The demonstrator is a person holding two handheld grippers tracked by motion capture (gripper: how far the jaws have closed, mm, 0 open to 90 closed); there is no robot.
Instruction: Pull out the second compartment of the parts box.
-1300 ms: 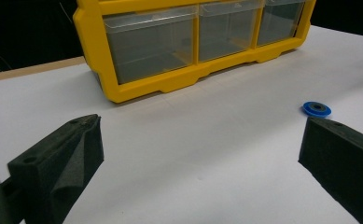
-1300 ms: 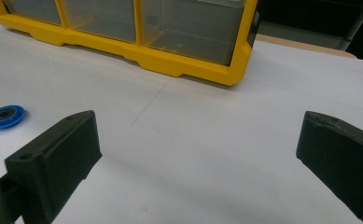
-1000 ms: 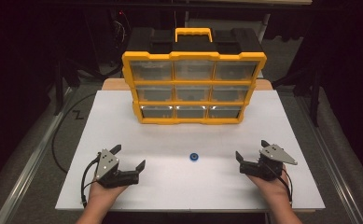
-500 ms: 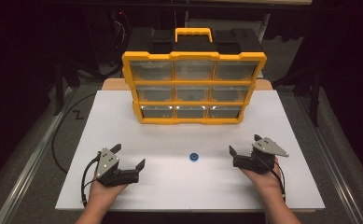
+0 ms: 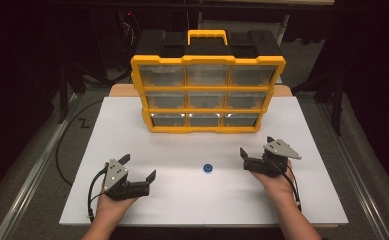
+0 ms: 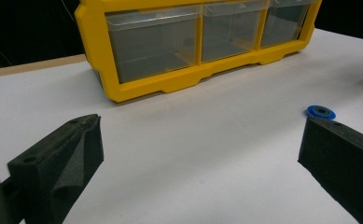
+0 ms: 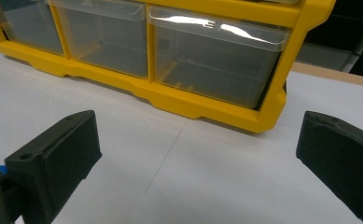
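A small blue ring (image 5: 208, 168) lies flat on the white table (image 5: 197, 145), between my two grippers. My left gripper (image 5: 138, 167) rests near the front left, open and empty, with the ring to its right. In the left gripper view the blue ring (image 6: 320, 112) sits just beyond the right jaw's tip. My right gripper (image 5: 256, 146) stands open and empty to the right of the ring, pointing at the yellow drawer organizer (image 5: 207, 95). The right gripper view faces the organizer's bottom right clear drawer (image 7: 214, 60), which is shut.
The organizer stands upright at the back middle of the table, with a handle (image 5: 206, 36) on top and three rows of clear drawers, all shut. Dark floor and cables surround the table. Bare white surface lies in front of the organizer.
My right gripper has moved left and away from the person, closer to the blue ring and the organizer. The left gripper and the ring have stayed put.
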